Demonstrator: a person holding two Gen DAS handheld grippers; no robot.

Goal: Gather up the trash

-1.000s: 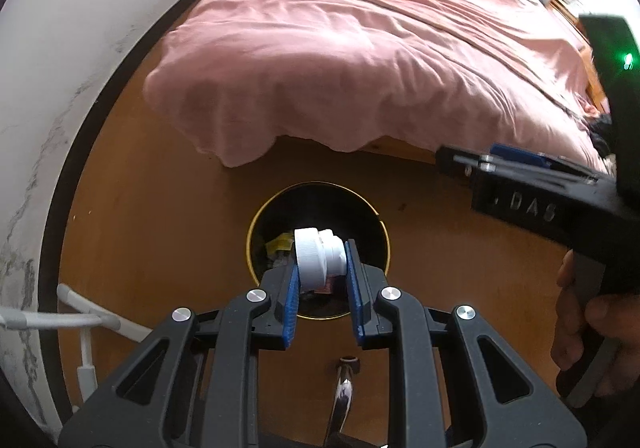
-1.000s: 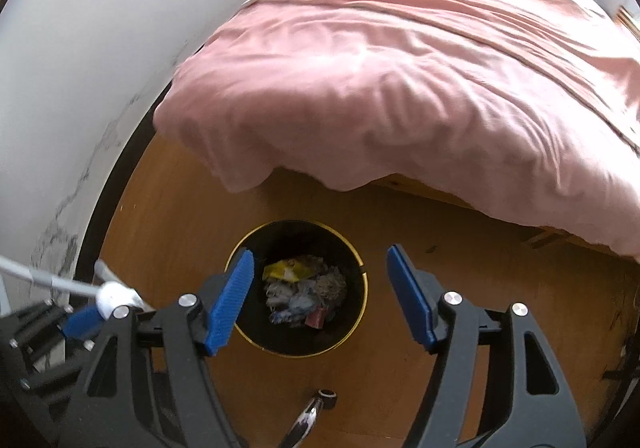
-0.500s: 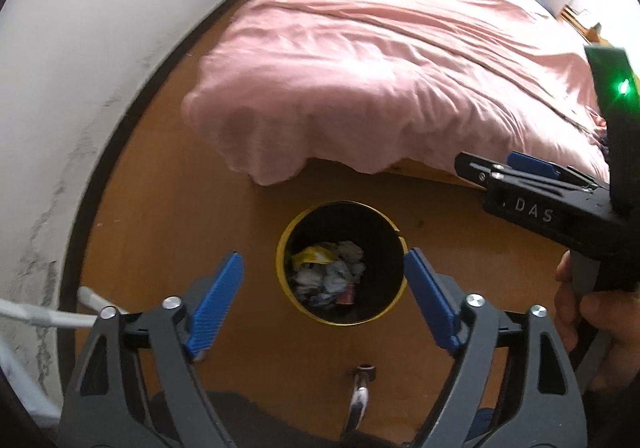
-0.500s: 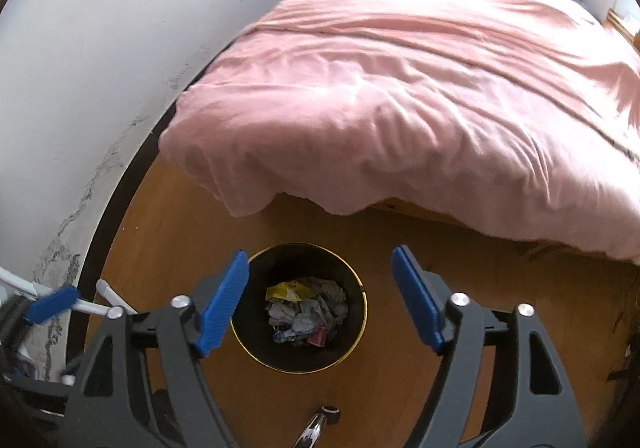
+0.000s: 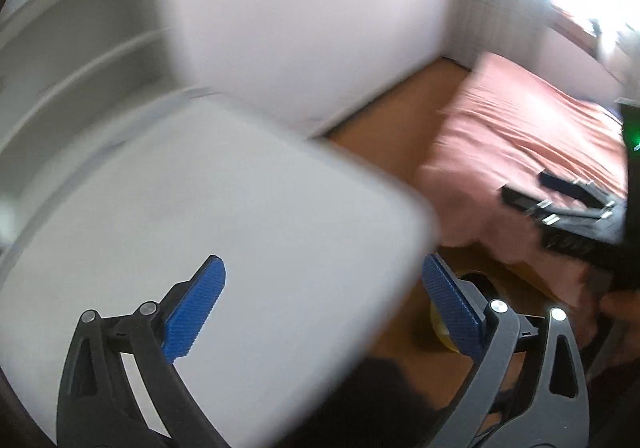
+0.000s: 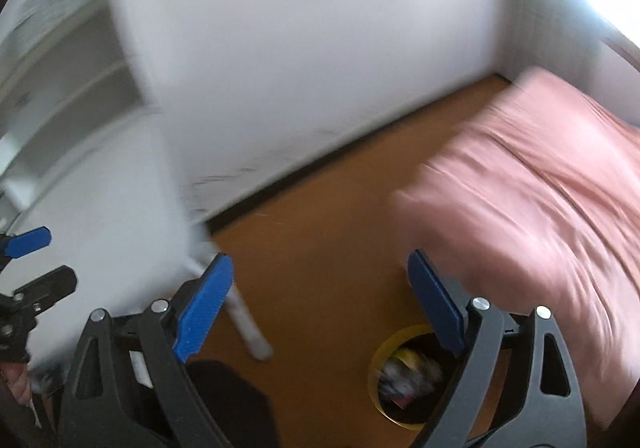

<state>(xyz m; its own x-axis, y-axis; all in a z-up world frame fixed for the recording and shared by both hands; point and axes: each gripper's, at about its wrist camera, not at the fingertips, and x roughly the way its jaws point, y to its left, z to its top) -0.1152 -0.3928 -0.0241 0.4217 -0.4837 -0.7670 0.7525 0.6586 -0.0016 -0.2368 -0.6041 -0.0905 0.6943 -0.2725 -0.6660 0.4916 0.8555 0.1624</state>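
The black trash bin with a yellow rim (image 6: pixel 380 348) stands on the wooden floor, with crumpled trash (image 6: pixel 404 372) inside it. In the left wrist view only a sliver of the bin (image 5: pixel 438 322) shows behind the right finger. My left gripper (image 5: pixel 324 308) hangs over a white tabletop (image 5: pixel 240 208), its jaws opening with nothing between them. My right gripper (image 6: pixel 320 304) is above the floor beside the bin, its jaws also opening and empty. Each gripper shows in the other's view: the right gripper (image 5: pixel 580 216) and the left gripper (image 6: pixel 28 268). Both views are blurred.
A bed with a pink cover (image 6: pixel 540 188) fills the right side. A white wall (image 6: pixel 320 48) runs behind. The white table has a leg (image 6: pixel 248 320) on the floor near the bin. White shelves (image 6: pixel 60 68) stand at the far left.
The left gripper let go of the white bottle over the bin and opened wide. Both grippers rose and swung left, away from the bin toward the white table. The right jaws widened.
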